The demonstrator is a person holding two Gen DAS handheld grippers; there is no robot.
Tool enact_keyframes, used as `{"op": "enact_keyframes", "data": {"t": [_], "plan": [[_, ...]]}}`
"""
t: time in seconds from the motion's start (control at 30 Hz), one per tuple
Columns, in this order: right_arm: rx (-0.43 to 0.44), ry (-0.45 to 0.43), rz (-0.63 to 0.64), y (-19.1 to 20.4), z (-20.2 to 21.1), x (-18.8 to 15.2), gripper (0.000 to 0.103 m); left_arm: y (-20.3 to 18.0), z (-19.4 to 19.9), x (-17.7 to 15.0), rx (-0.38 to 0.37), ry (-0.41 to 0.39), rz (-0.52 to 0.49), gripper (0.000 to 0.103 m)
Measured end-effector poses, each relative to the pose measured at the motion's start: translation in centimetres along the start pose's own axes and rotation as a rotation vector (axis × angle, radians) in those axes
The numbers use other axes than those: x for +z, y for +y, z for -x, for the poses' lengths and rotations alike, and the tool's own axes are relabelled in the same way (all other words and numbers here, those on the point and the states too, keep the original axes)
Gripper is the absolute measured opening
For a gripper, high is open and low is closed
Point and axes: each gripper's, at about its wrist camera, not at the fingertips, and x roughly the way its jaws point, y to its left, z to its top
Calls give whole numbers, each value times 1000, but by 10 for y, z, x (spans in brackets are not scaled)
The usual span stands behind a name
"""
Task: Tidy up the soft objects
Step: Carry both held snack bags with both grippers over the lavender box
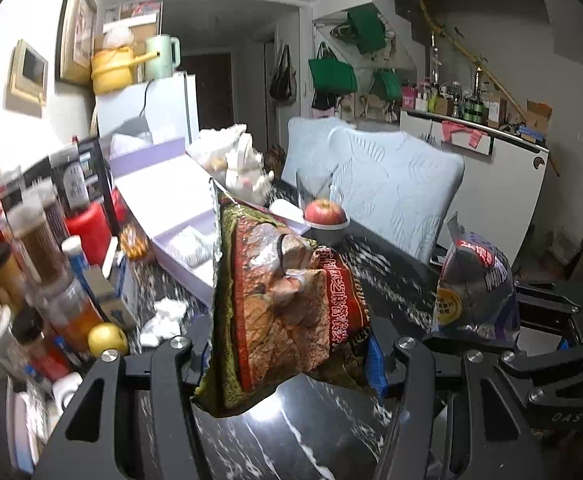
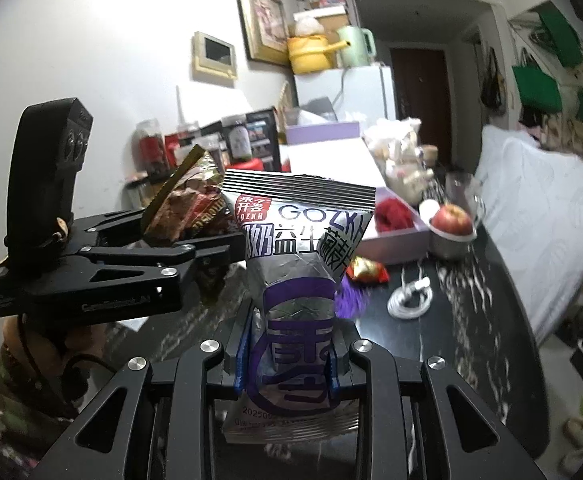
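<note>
My left gripper (image 1: 289, 354) is shut on a red and green snack bag (image 1: 279, 300) and holds it upright above the dark marble table (image 1: 311, 432). My right gripper (image 2: 289, 364) is shut on a silver and purple snack bag (image 2: 297, 280), also held upright above the table. In the left wrist view the silver bag (image 1: 475, 280) and the right gripper (image 1: 547, 344) show at the right. In the right wrist view the left gripper (image 2: 207, 246) with the red and green bag (image 2: 189, 210) shows at the left, close beside the silver bag.
An open lilac box (image 1: 171, 200) lies on the table's left side, with jars and bottles (image 1: 39, 248) beyond it. An apple on a bowl (image 1: 325, 214), a yellow fruit (image 1: 107, 338), crumpled tissue (image 1: 163, 316), a white cable (image 2: 409, 298) and a small red wrapper (image 2: 367, 270) lie on the table. Padded chairs (image 1: 395, 184) stand behind.
</note>
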Motion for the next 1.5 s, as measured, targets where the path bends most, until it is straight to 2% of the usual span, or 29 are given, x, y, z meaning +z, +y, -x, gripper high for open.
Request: {"op": "enact_keyframes", "data": {"t": [0.37, 0.73, 1.03, 1.33, 1.5], "plan": [[32, -67, 50, -4, -7, 56, 28, 16, 4, 51, 26, -106, -25, 56], [41, -110, 96, -20, -31, 108, 28, 42, -21, 95, 66, -164, -36, 56], [17, -129, 122, -43, -72, 142, 28, 65, -64, 131, 82, -188, -39, 56], [-21, -127, 122, -76, -123, 173, 28, 89, -114, 154, 139, -201, -45, 56], [-27, -107, 101, -97, -159, 183, 28, 104, -149, 160, 183, -180, -31, 56]]}}
